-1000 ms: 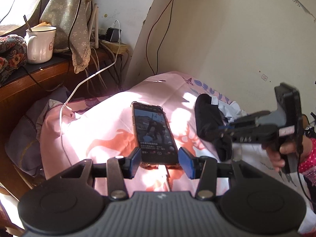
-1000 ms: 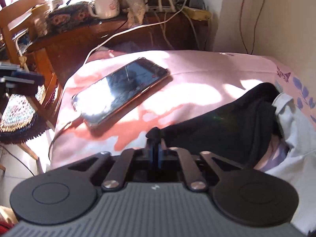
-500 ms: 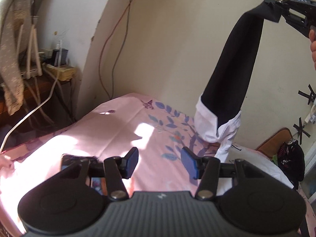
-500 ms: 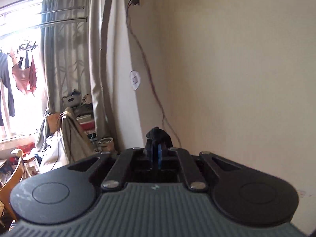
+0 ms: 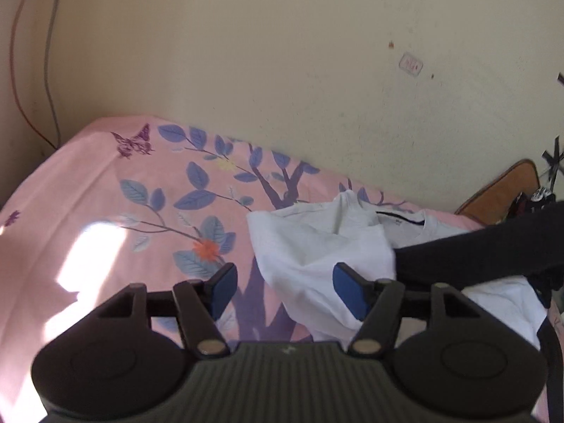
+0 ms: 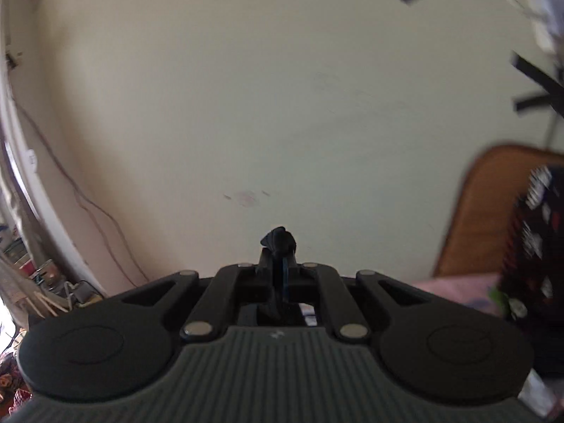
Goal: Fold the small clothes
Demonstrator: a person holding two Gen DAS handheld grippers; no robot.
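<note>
The left tool [image 5: 284, 290] hangs over the bed [image 5: 105, 211], angled down at a pink sheet printed with blue leaves, a purple tree and a small butterfly. Its jaws have just been opening and now stand well apart, with nothing pinched between the blue pads [image 5: 347, 290]; only the sheet and the near edge of a white garment [image 5: 317, 246] show through the gap. That white garment lies crumpled on the bed near the wall [image 5: 282, 53], a dark-trimmed neckline showing at its far side. A black fabric part [image 5: 493, 250] stretches from the white cloth off to the right edge of the view, taut and lifted off the bed; where black meets white, the two look joined as one small piece of clothing. A bright patch of sunlight falls on the sheet at the left.

The right tool [image 6: 280, 246] is clenched on a bunched tip of black fabric [image 6: 278, 239], which pokes up between the closed fingers. This view is blurred. It faces the pale wall, with thin cables running down at the left, a brown woven panel [image 6: 486, 211] at the right, and a dark patterned cloth [image 6: 539, 232] hanging in front of it.
</note>
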